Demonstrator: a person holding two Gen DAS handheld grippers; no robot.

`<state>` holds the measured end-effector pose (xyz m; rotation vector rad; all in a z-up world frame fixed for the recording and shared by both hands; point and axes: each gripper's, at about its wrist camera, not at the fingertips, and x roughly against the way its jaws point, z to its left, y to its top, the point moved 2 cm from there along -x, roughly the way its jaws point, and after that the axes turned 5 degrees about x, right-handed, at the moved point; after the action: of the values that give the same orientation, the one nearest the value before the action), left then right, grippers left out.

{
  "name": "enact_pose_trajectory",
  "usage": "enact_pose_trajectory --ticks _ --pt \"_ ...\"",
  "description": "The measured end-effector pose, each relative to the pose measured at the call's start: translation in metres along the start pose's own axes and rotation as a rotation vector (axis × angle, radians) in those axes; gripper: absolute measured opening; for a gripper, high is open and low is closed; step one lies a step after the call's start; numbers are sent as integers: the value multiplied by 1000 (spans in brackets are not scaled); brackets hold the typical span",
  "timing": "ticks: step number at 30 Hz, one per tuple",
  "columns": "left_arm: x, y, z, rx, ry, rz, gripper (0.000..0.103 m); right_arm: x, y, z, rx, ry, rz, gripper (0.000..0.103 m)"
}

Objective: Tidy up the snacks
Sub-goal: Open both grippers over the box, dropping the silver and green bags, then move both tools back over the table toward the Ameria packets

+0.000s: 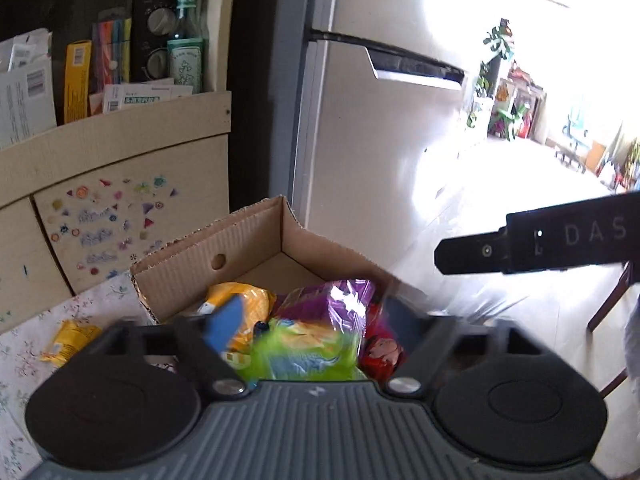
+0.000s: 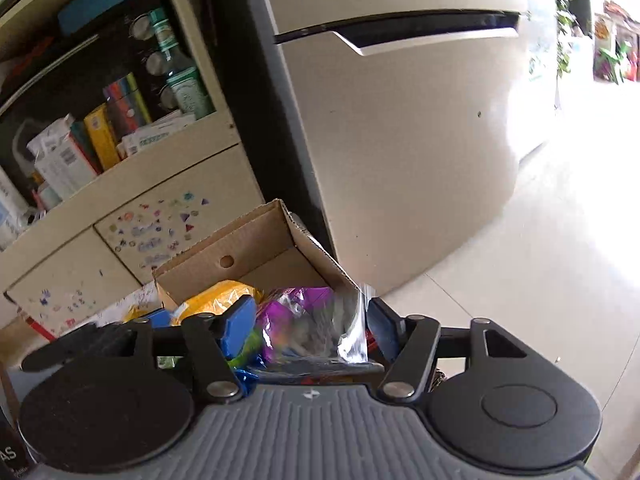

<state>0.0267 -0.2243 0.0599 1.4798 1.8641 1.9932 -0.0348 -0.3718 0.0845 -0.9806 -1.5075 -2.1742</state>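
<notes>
An open cardboard box (image 1: 180, 276) (image 2: 208, 252) stands on the table and holds a yellow bag (image 1: 244, 300) (image 2: 216, 300), a green bag (image 1: 304, 352) and a red pack (image 1: 380, 350). My left gripper (image 1: 314, 316) hangs open over the box, and its blue pad (image 1: 226, 324) touches nothing. A purple snack bag (image 2: 296, 320) (image 1: 332, 304) in crinkled clear plastic fills the gap of my right gripper (image 2: 312, 330), whose blue pads (image 2: 240, 328) are shut on it above the box's near side. The right gripper's black body (image 1: 560, 240) crosses the left wrist view at the right.
A loose yellow packet (image 1: 68, 340) lies on the flowered tablecloth (image 1: 24, 360) left of the box. Behind the box stand a beige shelf unit (image 1: 120, 140) with books and a bottle, and a fridge (image 1: 380, 140). A wooden chair (image 1: 612, 308) stands at the right.
</notes>
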Motion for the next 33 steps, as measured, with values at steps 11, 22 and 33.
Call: enact_pose_trajectory --ticks 11,22,33 --pt "29 6 41 10 81 22 95 2 -2 10 11 78 -6 75" --pt "61 2 131 126 231 32 99 -1 -6 51 165 158 -18 82" --pt "46 -9 199 253 383 37 100 -7 -20 94 309 225 -17 88"
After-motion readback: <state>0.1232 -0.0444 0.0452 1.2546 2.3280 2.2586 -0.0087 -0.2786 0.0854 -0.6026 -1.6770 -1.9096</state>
